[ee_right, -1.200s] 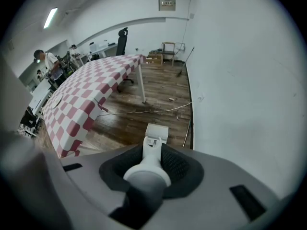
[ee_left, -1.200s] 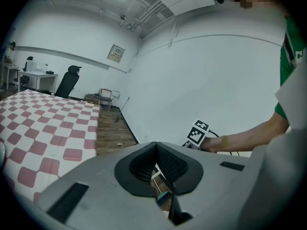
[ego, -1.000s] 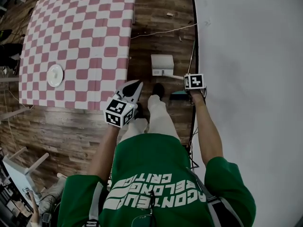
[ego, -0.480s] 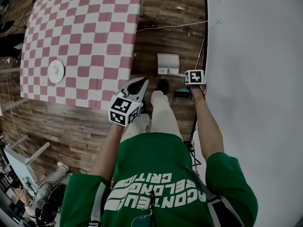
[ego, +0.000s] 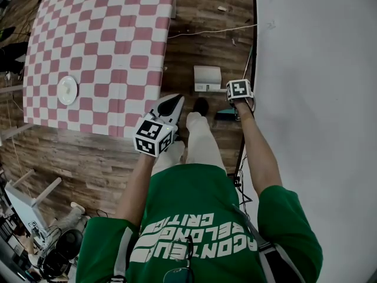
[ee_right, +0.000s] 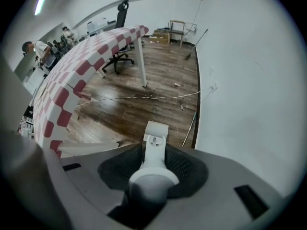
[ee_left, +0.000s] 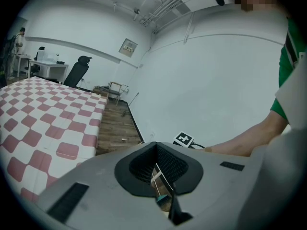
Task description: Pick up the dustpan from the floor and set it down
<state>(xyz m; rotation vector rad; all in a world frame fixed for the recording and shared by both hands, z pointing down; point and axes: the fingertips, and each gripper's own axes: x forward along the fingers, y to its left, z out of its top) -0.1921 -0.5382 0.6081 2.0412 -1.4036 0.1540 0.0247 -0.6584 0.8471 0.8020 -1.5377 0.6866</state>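
Note:
The white dustpan (ego: pixel 207 77) lies on the wooden floor by the wall, pan away from me. Its handle (ee_right: pixel 153 152) runs back between the jaws of my right gripper (ee_right: pixel 153 166). That gripper (ego: pixel 237 96) points straight down beside the pan, under its marker cube. Its jaws have just been opening slightly, with the handle between them and the pads still against it. My left gripper (ego: pixel 169 105) hangs over the table's near corner with its jaws together and nothing in them; in the left gripper view (ee_left: pixel 154 150) only a thin slit shows.
A table with a red-and-white checked cloth (ego: pixel 100 46) fills the left and bears a white plate (ego: pixel 67 91). A white wall (ego: pixel 318 99) runs along the right. A cable (ego: pixel 206 31) crosses the floor. A teal object (ego: pixel 225 115) and my shoe (ego: pixel 200 106) lie close by.
The right gripper has sunk toward the floor with the dustpan's handle and shifted a little nearer the pan. The left gripper has drifted slightly.

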